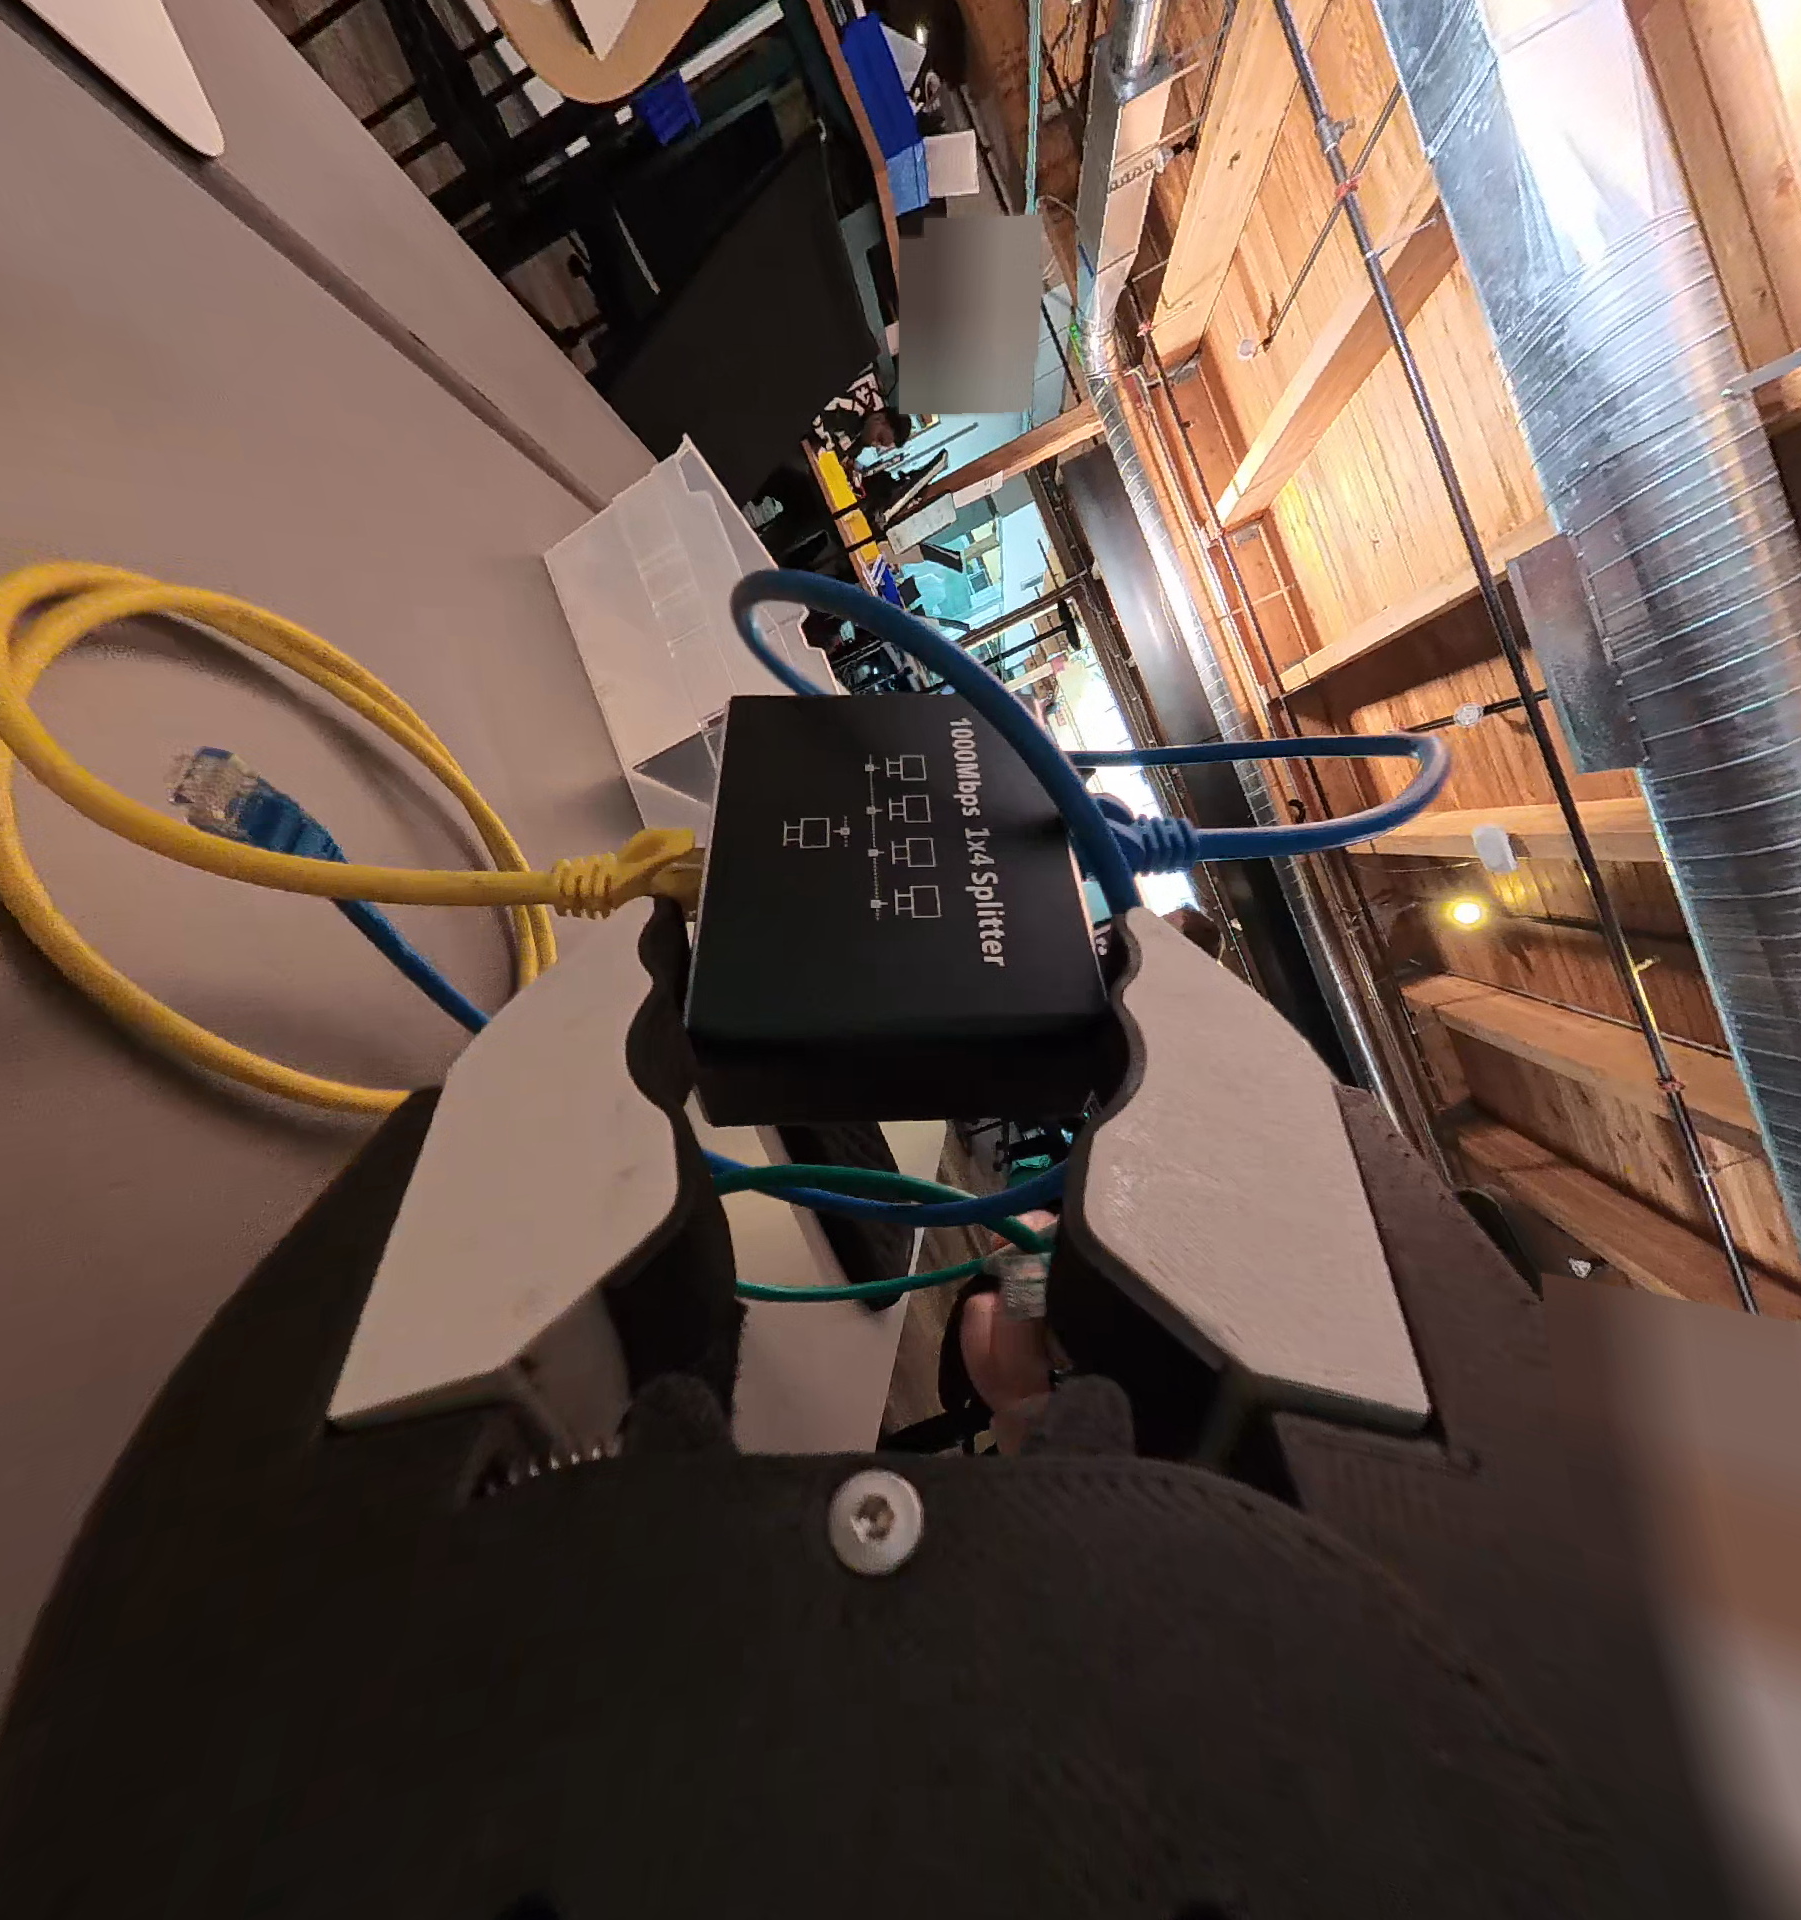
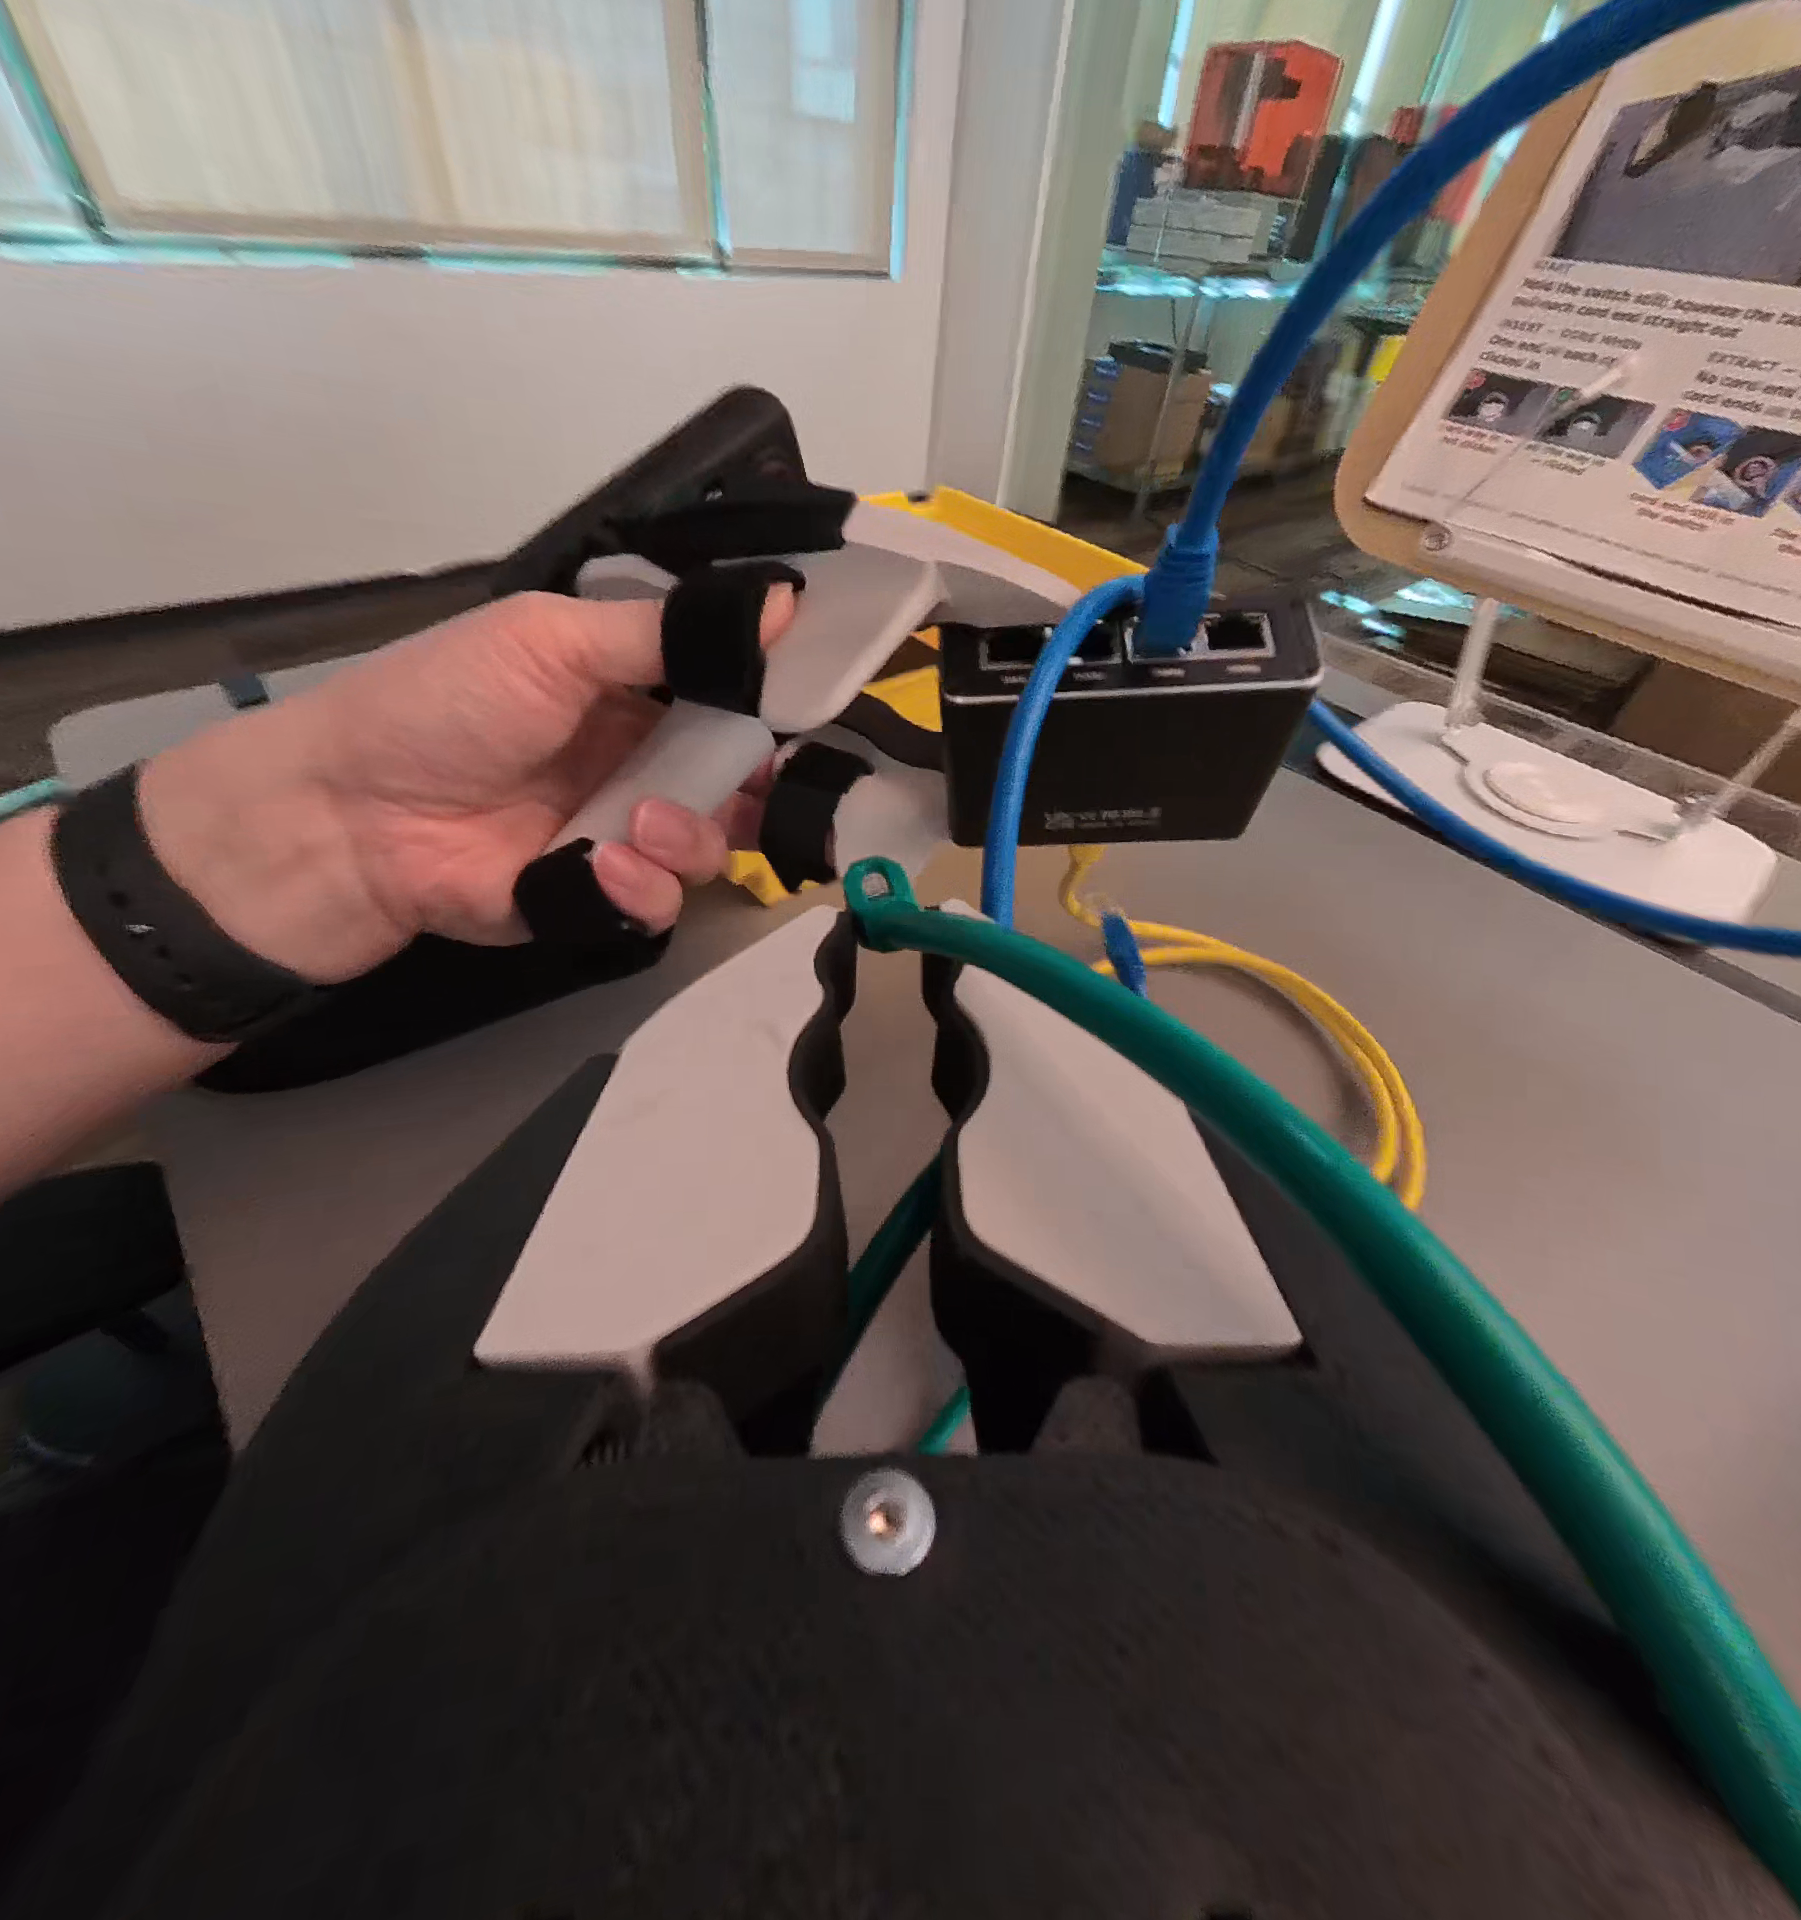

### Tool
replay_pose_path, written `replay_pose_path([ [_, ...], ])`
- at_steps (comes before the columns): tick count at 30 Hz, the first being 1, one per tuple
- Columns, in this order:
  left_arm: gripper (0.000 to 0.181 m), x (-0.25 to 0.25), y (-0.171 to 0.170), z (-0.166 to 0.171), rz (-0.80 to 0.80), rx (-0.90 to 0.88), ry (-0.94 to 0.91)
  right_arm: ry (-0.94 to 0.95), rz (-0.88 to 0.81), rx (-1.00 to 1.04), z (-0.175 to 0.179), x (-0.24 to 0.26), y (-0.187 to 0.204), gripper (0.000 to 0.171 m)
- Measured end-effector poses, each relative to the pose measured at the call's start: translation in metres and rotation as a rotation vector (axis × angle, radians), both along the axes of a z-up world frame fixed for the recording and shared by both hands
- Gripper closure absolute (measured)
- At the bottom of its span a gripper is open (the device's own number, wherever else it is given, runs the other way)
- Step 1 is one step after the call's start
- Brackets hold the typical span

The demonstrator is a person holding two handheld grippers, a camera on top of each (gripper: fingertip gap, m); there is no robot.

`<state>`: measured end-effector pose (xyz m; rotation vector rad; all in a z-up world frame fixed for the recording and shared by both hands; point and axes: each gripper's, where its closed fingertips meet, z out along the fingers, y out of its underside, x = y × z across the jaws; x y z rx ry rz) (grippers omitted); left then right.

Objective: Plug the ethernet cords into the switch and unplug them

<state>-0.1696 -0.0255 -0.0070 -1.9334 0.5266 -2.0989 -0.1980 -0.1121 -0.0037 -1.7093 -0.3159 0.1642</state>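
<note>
My left gripper [image 1: 901,935] is shut on the black switch [image 1: 875,914] and holds it above the grey table. A yellow cord [image 1: 605,878] is plugged into one side of it, and a blue cord [image 1: 1156,836] into the opposite side. In the right wrist view the switch [image 2: 1114,748] shows its port row, with the blue cord's plug [image 2: 1176,582] in the third port. My right gripper [image 2: 883,925] is shut on the green cord's plug [image 2: 875,899], just below and in front of the switch. The blue cord's other plug [image 1: 221,790] lies loose on the table.
A person's hand [image 2: 408,790] holds the left gripper [image 2: 906,686]. A clipboard with an instruction sheet [image 2: 1644,343] stands on a stand at the right. A clear plastic bin [image 1: 657,582] sits behind the switch. Yellow cord loops [image 2: 1322,1018] lie on the table [image 2: 1602,1143]. One gripper's finger ends stand about 10 cm off the other's.
</note>
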Motion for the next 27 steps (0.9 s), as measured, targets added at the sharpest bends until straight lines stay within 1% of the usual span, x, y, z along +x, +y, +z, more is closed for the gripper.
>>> replay_pose_path([
  [2,0.106,-0.003,0.002,0.003,0.008,-0.001,-0.012,0.095,0.184,0.043,0.013,-0.019,-0.013,0.158],
  [3,0.106,-0.004,0.004,0.003,0.014,0.001,-0.011,0.148,0.246,0.021,0.014,-0.025,-0.019,0.157],
  [4,0.106,-0.005,0.007,0.002,0.02,0.009,-0.003,0.148,0.252,-0.005,0.011,-0.028,-0.023,0.157],
  [7,0.106,-0.005,0.014,-0.001,0.054,0.05,0.027,-0.084,0.156,-0.009,0.003,-0.035,-0.033,0.155],
  [9,0.106,-0.006,0.018,0.0,0.071,0.076,0.033,-0.218,0.115,0.032,0.01,-0.043,-0.043,0.154],
  [10,0.106,-0.005,0.017,0.0,0.07,0.09,0.039,-0.254,0.096,0.04,0.012,-0.044,-0.046,0.154],
  [12,0.107,-0.003,0.013,-0.001,0.061,0.113,0.053,-0.259,0.065,0.035,0.013,-0.039,-0.045,0.154],
  [13,0.121,-0.002,0.01,-0.001,0.052,0.108,0.045,-0.244,0.046,0.016,0.008,-0.033,-0.041,0.154],
  [14,0.126,-0.001,0.007,-0.001,0.044,0.09,0.025,-0.232,0.033,-0.029,-0.002,-0.025,-0.035,0.154],
  [15,0.128,0.0,0.004,-0.006,0.03,0.087,0.041,-0.208,0.037,-0.075,-0.014,-0.019,-0.032,0.154],
  [17,0.128,0.002,-0.003,-0.023,0.016,0.139,0.115,-0.139,0.041,-0.105,-0.026,-0.011,-0.028,0.155],
  [19,0.131,0.003,-0.014,-0.037,-0.025,0.168,0.163,-0.142,0.006,-0.127,-0.036,0.004,-0.027,0.155],
  [20,0.181,0.0,-0.013,-0.039,-0.006,0.162,0.149,-0.144,-0.001,-0.14,-0.04,0.01,-0.028,0.156],
  [21,0.181,-0.003,-0.013,-0.031,0.003,0.123,0.067,-0.139,0.013,-0.156,-0.044,0.013,-0.029,0.157],
  [23,0.181,-0.009,-0.016,-0.025,-0.046,0.032,-0.017,-0.129,0.029,-0.194,-0.051,0.018,-0.033,0.158],
  [24,0.181,-0.011,-0.017,-0.026,-0.063,0.036,-0.031,-0.138,0.025,-0.198,-0.053,0.023,-0.034,0.158],
  [25,0.181,-0.013,-0.02,-0.032,-0.081,0.064,-0.005,-0.145,0.034,-0.204,-0.054,0.026,-0.036,0.158],
  [26,0.178,-0.014,-0.025,-0.039,-0.105,0.111,0.033,-0.142,0.048,-0.215,-0.055,0.028,-0.039,0.158],
  [27,0.168,-0.015,-0.034,-0.044,-0.139,0.171,0.06,-0.131,0.059,-0.215,-0.054,0.031,-0.042,0.158],
])
